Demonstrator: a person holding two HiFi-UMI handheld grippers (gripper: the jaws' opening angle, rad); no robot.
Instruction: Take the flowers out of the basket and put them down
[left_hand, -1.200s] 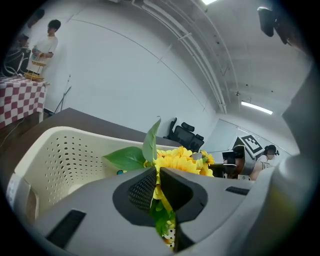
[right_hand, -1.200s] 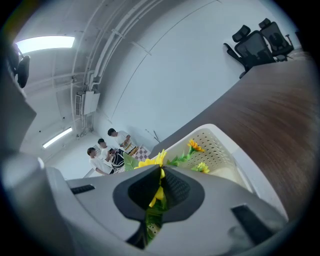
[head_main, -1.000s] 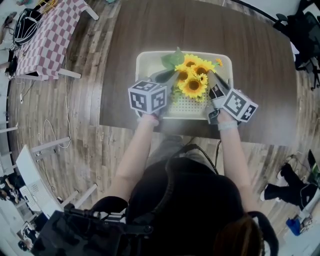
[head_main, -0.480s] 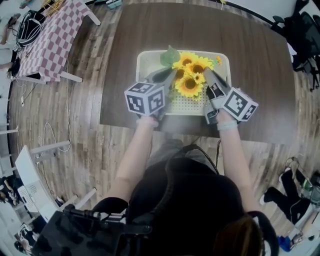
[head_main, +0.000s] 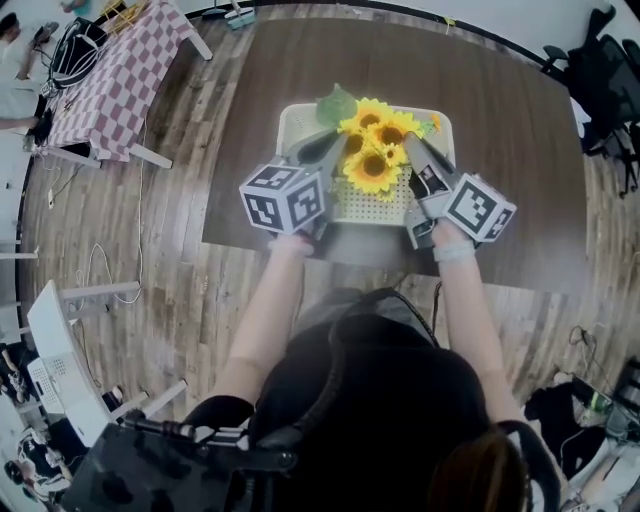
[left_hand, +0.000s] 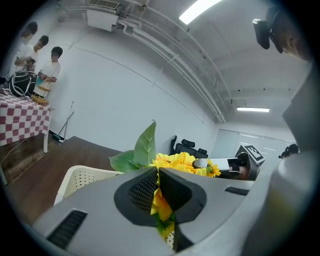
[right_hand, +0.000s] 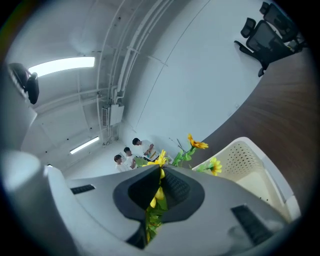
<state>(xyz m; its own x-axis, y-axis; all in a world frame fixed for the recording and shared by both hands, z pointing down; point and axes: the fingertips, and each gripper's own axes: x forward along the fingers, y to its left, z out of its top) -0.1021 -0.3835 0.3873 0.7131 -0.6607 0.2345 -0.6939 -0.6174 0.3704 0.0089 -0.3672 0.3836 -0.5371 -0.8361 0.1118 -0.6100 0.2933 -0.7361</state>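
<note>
Yellow flowers: a bunch of sunflowers with green leaves. From the head view it sits over the middle of the basket, right between my two claws.
Basket: cream plastic with a perforated wall and floor. It stands on the dark wood table, near the edge closest to me.
Left claw: its jaws are pressed almost together, pinching yellow petals and a bit of green between the dark pads. It comes at the bunch from the left side.
Right claw: its jaws are pressed tight on a thin green stem with yellow petals, which shows in the slit between the pads. It comes at the bunch from the right side.
Big leaf: it stands upright just past my left jaw tips, at the far left of the bunch.
Flowers against basket: the heads rise above the rim in both gripper views. I cannot tell whether the stems are touching the basket floor.
My arms: both are bare, stretched forward side by side, and each marker cube sits just at the near rim.
Checked table: pink and white, well off to my left on the plank floor.
People: a few stand by that checked table, far off.
</note>
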